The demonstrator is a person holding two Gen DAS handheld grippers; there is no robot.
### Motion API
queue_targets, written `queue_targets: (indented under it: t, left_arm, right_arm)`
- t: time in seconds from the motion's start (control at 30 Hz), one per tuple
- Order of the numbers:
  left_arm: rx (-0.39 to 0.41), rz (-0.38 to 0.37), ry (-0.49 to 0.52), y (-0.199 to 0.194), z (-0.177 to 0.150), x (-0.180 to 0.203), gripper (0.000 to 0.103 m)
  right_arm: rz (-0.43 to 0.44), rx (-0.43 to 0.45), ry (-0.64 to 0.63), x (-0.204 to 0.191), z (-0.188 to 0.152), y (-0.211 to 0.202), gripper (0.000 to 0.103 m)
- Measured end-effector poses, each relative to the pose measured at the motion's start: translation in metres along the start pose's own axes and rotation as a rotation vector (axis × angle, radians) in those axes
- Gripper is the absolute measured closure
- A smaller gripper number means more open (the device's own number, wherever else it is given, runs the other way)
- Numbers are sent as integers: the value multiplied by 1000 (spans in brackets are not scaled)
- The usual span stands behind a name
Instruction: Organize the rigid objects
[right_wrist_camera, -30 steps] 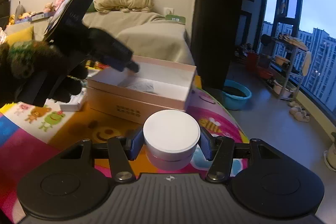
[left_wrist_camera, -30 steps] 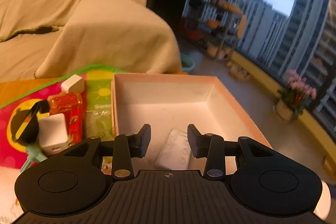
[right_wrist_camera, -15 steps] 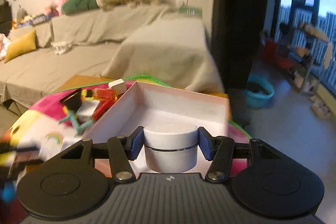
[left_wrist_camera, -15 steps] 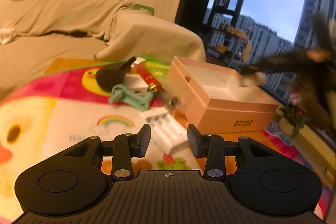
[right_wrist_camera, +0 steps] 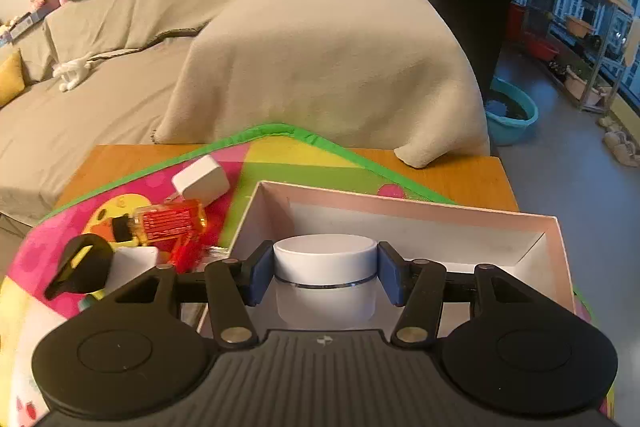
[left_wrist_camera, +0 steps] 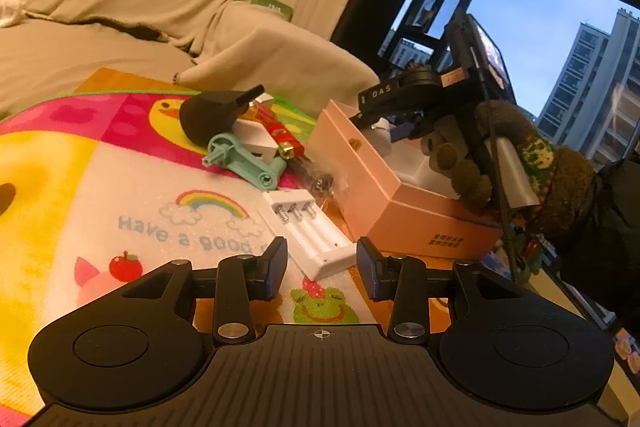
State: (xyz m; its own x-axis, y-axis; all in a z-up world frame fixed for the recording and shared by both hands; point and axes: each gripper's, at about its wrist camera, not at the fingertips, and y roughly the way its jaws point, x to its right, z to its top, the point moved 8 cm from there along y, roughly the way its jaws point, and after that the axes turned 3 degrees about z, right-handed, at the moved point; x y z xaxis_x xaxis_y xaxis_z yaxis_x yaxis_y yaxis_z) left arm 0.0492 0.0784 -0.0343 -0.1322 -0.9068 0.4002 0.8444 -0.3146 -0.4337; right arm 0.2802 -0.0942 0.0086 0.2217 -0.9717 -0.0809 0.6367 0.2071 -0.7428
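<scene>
Beige-draped sofa, dusk window

A white jar sits in a pale pink box with a white inside, on a mat patterned in pink, yellow and green with a rainbow, beside a white battery charger, a teal crank and a translucent orange-red case.

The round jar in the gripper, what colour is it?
White, with a frosted lower half; the round jar shows best in the right wrist view, between the right gripper fingers.
</scene>
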Motion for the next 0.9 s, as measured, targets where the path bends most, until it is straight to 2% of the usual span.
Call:
queue_targets:
  t: [0.07, 0.17, 0.2, 0.33, 0.4, 0.47, 0.6, 0.73, 0.8, 0.9]
  left_arm:
    - [2, 0, -2, -1, 0, 0, 61]
    - [2, 3, 0, 1, 0, 0, 61]
    - [0, 5, -1, 1, 0, 0, 61]
    - [-10, 16, -3, 3, -1, -2, 61]
    - [-15, 27, -2, 4, -2, -2, 61]
    - [-18, 39, 3, 4, -2, -2, 61]
    - [-48, 86, 47, 10, -3, 3, 61]
    - [-83, 144, 91, 21, 4, 13, 61]
    - [-80, 153, 83, 26, 14, 15, 61]
    - [-81, 201, 70, 38, 35, 13, 61]
  right_arm:
    - [8, -18, 19, 4, 0, 2, 49]
    - [66, -51, 52, 9, -2, -3, 45]
    - [74, -41, 67, 13, -4, -12, 41]
    - [68, 43, 50, 31, -16, -64, 38]
    - [50, 84, 25, 39, -27, -90, 31]
    - [30, 122, 9, 47, -43, -116, 31]
    - [2, 227, -12, 58, -87, -162, 18]
    - [-119, 353, -85, 60, -138, -188, 13]
    - [-121, 334, -84, 58, -159, -184, 13]
    - [-42, 272, 5, 58, -181, -171, 13]
